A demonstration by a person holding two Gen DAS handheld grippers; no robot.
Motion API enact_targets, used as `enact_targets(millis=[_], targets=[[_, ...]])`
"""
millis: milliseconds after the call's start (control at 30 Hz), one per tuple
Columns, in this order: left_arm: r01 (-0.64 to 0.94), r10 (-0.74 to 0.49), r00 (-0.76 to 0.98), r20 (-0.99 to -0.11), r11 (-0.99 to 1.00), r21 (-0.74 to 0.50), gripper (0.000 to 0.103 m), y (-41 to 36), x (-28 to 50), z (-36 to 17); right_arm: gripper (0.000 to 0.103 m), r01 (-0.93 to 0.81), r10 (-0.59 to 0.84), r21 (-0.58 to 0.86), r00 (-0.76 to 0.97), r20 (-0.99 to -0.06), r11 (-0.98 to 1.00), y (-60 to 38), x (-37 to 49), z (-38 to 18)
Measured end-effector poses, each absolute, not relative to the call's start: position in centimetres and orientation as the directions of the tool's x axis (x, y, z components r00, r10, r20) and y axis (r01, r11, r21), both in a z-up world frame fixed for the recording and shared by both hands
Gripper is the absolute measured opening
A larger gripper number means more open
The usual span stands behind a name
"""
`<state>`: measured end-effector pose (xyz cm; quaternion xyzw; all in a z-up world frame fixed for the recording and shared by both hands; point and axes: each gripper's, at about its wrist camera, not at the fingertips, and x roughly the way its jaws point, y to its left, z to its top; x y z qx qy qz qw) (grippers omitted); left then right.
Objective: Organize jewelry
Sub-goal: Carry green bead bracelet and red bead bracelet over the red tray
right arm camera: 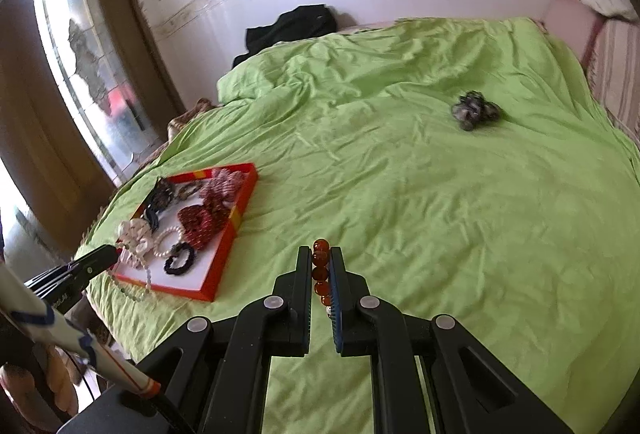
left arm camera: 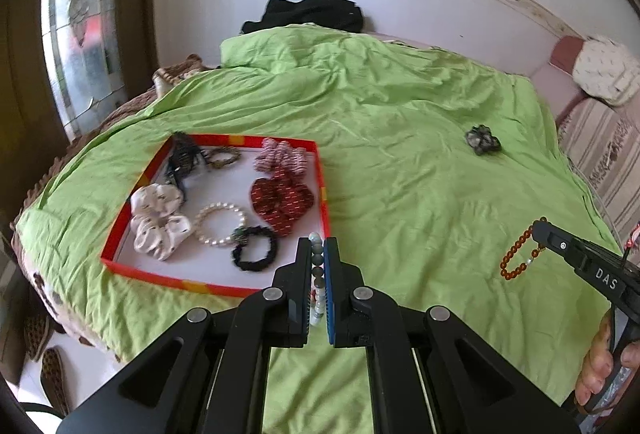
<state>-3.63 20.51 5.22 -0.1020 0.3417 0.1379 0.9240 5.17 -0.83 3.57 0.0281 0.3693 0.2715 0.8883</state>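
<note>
Your left gripper (left arm camera: 318, 254) is clamped on a pale grey-green bead bracelet (left arm camera: 316, 274) just beside the red tray (left arm camera: 176, 280). Your right gripper (right arm camera: 321, 262) pinches a glossy amber bead bracelet (right arm camera: 321, 266), farther from the tray.

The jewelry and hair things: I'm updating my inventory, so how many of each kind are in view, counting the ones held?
Bead bracelets: 3 (pearl bracelet in the red tray, grey bracelet in the left gripper, amber bracelet in the right gripper)
Scrunchies: 6, one loose on the green sheet
Hair claw: 1
Total: 10
</note>
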Motion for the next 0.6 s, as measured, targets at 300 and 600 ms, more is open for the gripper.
enact_targets(millis=[300,600], targets=[[-0.375,0.2,0.725,-0.659,0.918,-0.133,0.005,24.5,-5.0,4.4,0.009,-0.54,0.512,0.186,0.553,-0.657,0.821,4.5,4.3,4.3],[-0.398,0.208,0.72,-0.662,0.905,-0.148,0.005,28.5,-5.4,3.6,0.009,-0.625,0.544,0.142,0.517,-0.661,0.768,11.1,3.9,5.2]])
